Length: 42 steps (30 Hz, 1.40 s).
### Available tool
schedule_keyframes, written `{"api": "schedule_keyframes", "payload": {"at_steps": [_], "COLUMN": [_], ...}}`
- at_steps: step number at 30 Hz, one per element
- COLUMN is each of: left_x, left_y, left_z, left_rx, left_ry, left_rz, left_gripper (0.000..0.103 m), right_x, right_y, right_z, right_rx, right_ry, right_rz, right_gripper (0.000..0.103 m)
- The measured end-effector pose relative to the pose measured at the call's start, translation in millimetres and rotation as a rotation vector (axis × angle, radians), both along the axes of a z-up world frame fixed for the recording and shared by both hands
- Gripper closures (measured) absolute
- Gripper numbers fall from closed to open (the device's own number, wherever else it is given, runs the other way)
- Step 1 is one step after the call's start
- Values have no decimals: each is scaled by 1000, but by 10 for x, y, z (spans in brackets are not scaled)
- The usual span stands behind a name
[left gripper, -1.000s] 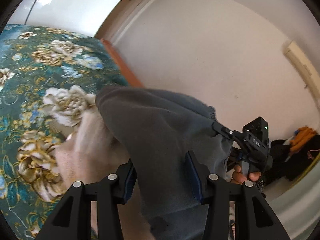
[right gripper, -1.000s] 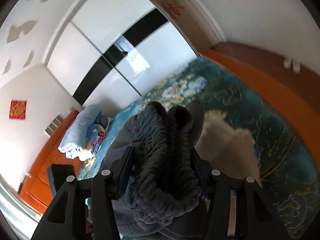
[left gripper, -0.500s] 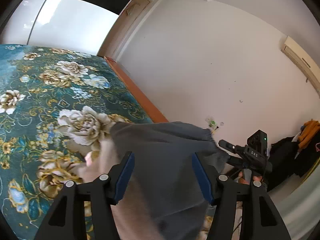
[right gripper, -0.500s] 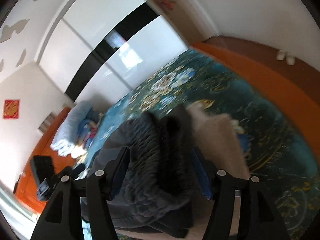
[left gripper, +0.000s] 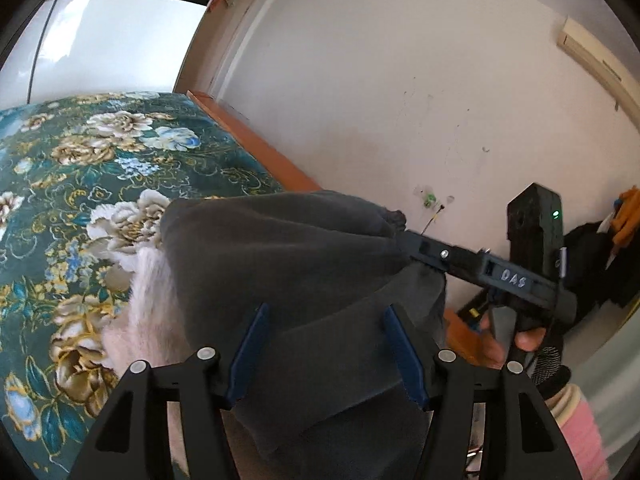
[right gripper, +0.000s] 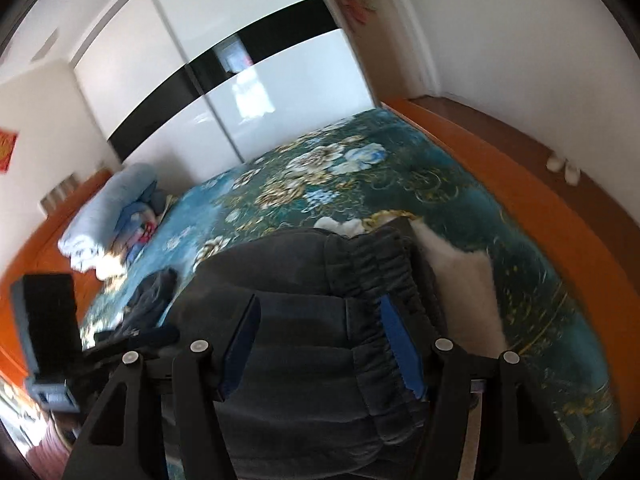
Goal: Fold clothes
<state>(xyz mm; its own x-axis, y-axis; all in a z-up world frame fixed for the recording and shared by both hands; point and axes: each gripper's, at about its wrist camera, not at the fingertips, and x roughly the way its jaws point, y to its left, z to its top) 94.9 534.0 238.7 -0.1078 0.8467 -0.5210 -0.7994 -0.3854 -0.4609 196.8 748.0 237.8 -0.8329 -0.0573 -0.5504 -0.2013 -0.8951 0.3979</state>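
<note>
A dark grey fleece garment (left gripper: pixel 288 264) with an elastic waistband (right gripper: pixel 380 276) and a pale fuzzy lining (left gripper: pixel 152 312) hangs between my two grippers above the floral bed cover (left gripper: pixel 80 168). My left gripper (left gripper: pixel 324 348) has its jaws spread wide, with the grey cloth draped between the blue pads. My right gripper (right gripper: pixel 320 344) also has its jaws spread, with the waistband lying between them. In the left wrist view the right gripper (left gripper: pixel 412 240) reaches in from the right with cloth at its tip.
The bed has an orange wooden frame (right gripper: pixel 520 208). Rolled blue bedding (right gripper: pixel 104 216) and a dark garment (right gripper: pixel 152 296) lie near the headboard. A white and black wardrobe (right gripper: pixel 240 80) stands behind the bed. Clothes are piled against the wall (left gripper: pixel 600 248).
Both grippers' jaws have spread wider than a second ago. The garment has dropped lower and is stretched flatter between them. The right wrist view has tilted down toward the bed.
</note>
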Motion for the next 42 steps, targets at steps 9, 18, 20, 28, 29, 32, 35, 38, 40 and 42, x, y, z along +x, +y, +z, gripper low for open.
{"api": "schedule_keyframes", "payload": {"at_steps": [9,18,20,28,29,32,35,38,40,42], "left_x": [209,761,872,1204,1233,1309,1375,1400,1405,1385], "left_y": [-273,-846,-923,-1063,-1077,-1105,-1121,-1127,-1144,-1162], "left_z": [229,216,113,-190,-216,-265,-300,-305,-317,-343], "left_rx": [-21,-66,-93,-145,-142,-129,-128,-136,-149,-153], "left_ry": [82,249,265,262,258,243,238,253,271,287], "left_rz": [69,176,201,265,271,288,306,327,362,390], "left_gripper": [38,25,24,9,4,0,0,0,0,0], "right_x": [127,842,954,1194,1217,1300,1392,1424,1385,1355], "right_y": [-199,-907,-1054,-1430,-1453,-1501,-1553,-1618,-1652,-1677], "right_z": [135,240,117,-425,-449,-485,-505,-559,-614,-681], "right_rx": [56,155,162,129,133,129,142,171,193,207], "right_ry": [8,62,50,-3,-2,21,64,102,98,95], "right_rz": [-73,-78,-80,-82,-87,-106,-143,-190,-201,-213], "right_gripper": [39,38,38,21,21,16,3,0,0,0]}}
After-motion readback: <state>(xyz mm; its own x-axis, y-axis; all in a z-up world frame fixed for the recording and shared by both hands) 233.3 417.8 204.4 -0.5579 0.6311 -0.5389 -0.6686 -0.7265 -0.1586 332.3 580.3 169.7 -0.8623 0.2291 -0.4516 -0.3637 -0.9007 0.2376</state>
